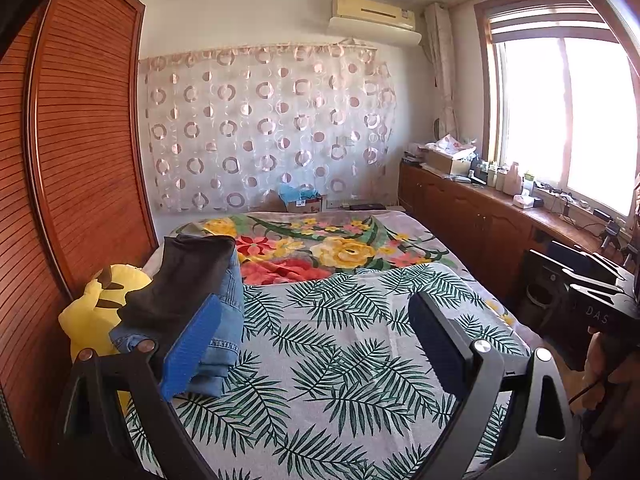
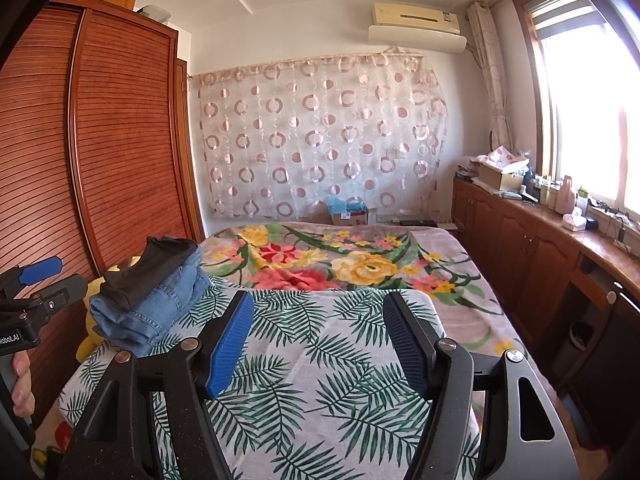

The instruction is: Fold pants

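Folded blue jeans (image 1: 226, 320) with a dark folded pair (image 1: 180, 280) on top form a stack at the left edge of the bed. In the right wrist view the same jeans (image 2: 148, 308) and dark pair (image 2: 148, 268) lie left of centre. My left gripper (image 1: 316, 304) is open over the fern-print cover, nothing between its fingers. Its left blue pad (image 1: 192, 344) overlaps the stack in the picture; contact cannot be told. My right gripper (image 2: 320, 300) is also open and empty, right of the stack. The left gripper (image 2: 50, 280) shows at that view's left edge, held by a hand (image 2: 22, 384).
A fern-print cover (image 2: 320, 380) lies over a floral blanket (image 2: 360, 256) on the bed. A yellow plush toy (image 1: 100, 304) sits between stack and slatted wardrobe (image 1: 80, 140). A low wooden cabinet (image 2: 520, 248) with clutter runs along the right under the window.
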`<state>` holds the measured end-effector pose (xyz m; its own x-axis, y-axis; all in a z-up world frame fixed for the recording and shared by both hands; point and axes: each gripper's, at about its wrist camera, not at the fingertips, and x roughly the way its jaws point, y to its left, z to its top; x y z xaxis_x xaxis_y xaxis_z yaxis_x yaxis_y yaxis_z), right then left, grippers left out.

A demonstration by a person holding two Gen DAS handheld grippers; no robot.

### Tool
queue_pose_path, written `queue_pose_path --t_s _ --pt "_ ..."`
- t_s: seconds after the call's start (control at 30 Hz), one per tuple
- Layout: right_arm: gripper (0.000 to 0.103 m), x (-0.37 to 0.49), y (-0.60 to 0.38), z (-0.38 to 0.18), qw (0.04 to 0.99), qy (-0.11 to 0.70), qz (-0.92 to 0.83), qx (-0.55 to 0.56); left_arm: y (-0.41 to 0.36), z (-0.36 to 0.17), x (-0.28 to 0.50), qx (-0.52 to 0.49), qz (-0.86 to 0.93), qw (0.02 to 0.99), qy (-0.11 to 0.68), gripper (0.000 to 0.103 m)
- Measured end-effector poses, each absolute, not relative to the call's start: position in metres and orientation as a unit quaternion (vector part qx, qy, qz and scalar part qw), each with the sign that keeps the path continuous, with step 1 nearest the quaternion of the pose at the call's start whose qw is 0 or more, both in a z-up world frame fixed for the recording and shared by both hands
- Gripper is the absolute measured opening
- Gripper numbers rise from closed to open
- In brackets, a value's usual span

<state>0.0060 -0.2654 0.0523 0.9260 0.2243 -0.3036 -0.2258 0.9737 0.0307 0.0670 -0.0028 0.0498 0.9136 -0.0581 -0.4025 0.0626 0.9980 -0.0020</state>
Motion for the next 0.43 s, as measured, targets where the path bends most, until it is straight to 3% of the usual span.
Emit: queue_pose_path --t_s 0.43 --pt "0.069 0.0054 -0.2644 0.0512 0.981 0.155 0.115 -0.002 -0.0023 0.0487 0.0671 0.005 -0.031 0.978 0.206 0.095"
